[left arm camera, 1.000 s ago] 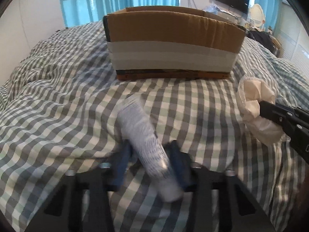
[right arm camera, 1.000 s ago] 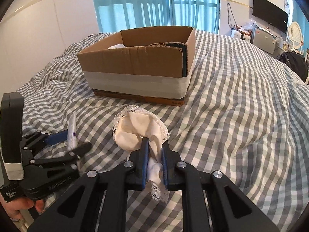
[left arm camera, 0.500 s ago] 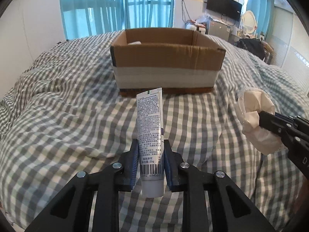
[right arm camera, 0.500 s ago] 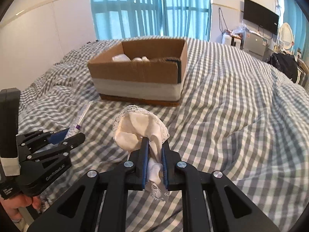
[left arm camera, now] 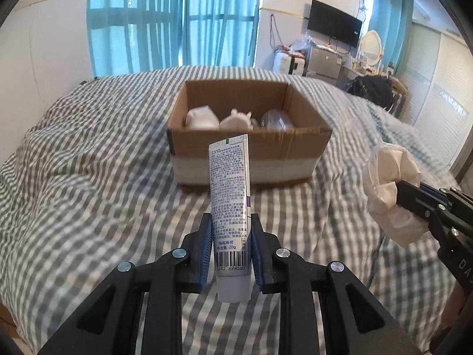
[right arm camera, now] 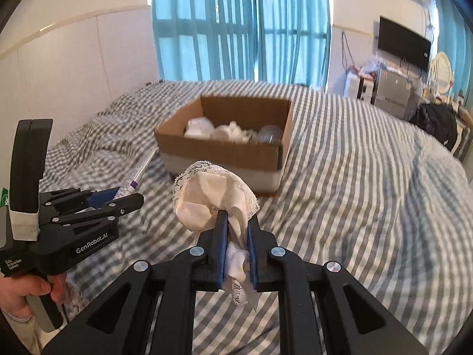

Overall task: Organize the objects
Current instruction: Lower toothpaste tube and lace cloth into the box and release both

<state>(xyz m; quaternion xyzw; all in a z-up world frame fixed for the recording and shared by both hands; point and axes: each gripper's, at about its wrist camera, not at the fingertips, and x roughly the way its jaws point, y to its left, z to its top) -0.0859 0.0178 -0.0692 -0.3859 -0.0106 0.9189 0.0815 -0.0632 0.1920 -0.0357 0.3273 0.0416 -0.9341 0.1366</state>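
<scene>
Checked bed (left arm camera: 88,177), tube (left arm camera: 230,207) between jaws

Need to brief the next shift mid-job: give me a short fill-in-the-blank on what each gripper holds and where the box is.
1. The left gripper is shut on a white ____ with a barcode.
2. The right gripper is shut on a cream ____-trimmed cloth.
3. The cardboard box rests on the ____ bedspread.
4. The box's top is ____.

Missing words: tube; lace; checked; open
</scene>
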